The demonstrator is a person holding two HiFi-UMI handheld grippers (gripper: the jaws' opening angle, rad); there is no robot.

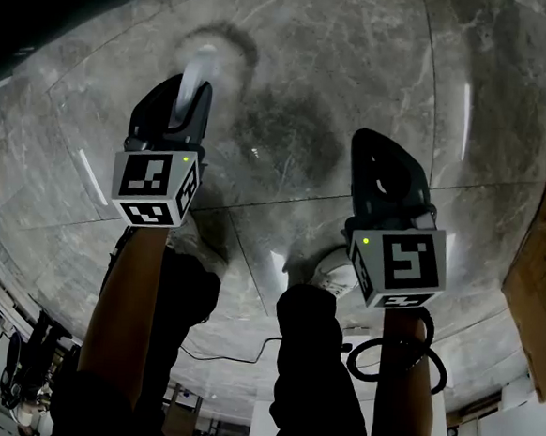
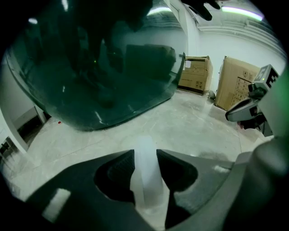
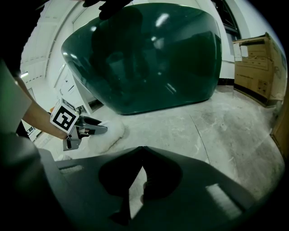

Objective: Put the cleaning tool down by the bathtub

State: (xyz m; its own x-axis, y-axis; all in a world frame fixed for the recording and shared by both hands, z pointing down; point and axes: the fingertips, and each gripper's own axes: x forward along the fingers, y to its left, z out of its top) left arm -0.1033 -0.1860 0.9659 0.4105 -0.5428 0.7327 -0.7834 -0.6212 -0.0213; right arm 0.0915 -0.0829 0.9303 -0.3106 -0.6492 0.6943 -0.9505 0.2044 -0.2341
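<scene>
The cleaning tool is a white fluffy duster head (image 1: 209,55) on a pale translucent handle (image 2: 145,173). My left gripper (image 1: 194,91) is shut on that handle, which stands up between its jaws (image 2: 145,155). In the right gripper view the fluffy head (image 3: 109,133) seems to lie on the marble floor, a short way in front of the dark green bathtub (image 3: 144,58). The bathtub (image 2: 99,67) also fills the upper left of the left gripper view. My right gripper (image 1: 373,147) hangs over the floor to the right, its jaws shut (image 3: 142,150) with nothing between them.
Cardboard boxes (image 2: 235,83) stand against the far wall, with another box (image 1: 544,271) at the right of the head view. A black cable loop (image 1: 395,359) lies by the person's shoe (image 1: 330,270). Grey marble floor (image 1: 299,120) lies under both grippers.
</scene>
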